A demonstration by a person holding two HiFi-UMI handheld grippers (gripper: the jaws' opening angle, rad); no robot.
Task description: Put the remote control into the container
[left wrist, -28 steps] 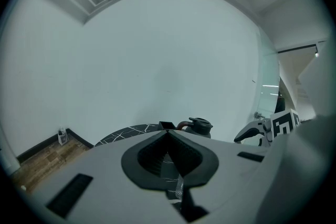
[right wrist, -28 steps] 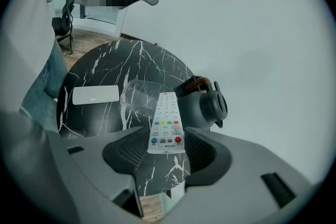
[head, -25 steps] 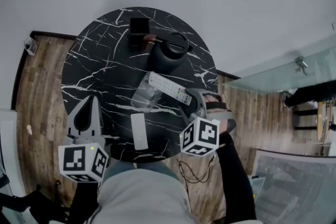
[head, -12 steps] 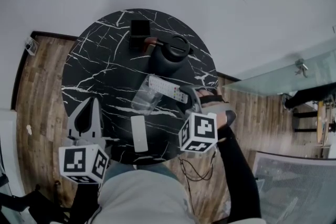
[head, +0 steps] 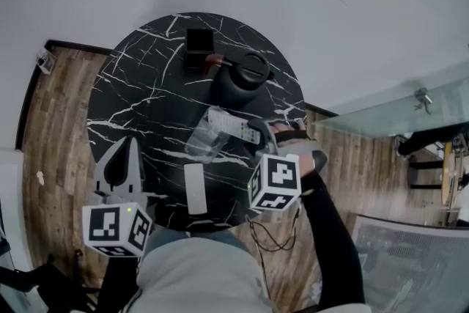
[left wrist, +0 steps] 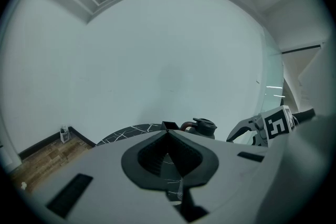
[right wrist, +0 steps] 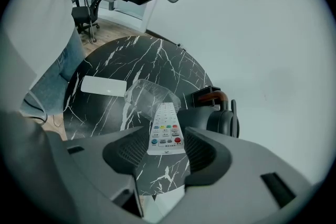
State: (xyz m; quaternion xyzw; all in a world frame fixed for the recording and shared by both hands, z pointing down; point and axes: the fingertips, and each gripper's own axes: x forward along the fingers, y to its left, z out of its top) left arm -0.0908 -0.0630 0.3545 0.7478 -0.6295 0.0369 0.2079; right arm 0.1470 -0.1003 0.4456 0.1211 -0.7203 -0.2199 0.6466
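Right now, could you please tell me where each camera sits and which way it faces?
Head view: on the person's head, facing steeply down at the table; left gripper, right gripper and torso show.
Left gripper view: on that gripper, looking along its shut jaws towards the wall.
Right gripper view: on that gripper, looking along jaws gripping the remote control, towards the container.
All three show the black jug.

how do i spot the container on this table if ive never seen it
Start at the round black marble table. Near its middle, just on the person's side of the dark jug, lies the container, with the remote in the right tool pointing at it. It is the only see-through thing there; the jug and the flat white slab are opaque.
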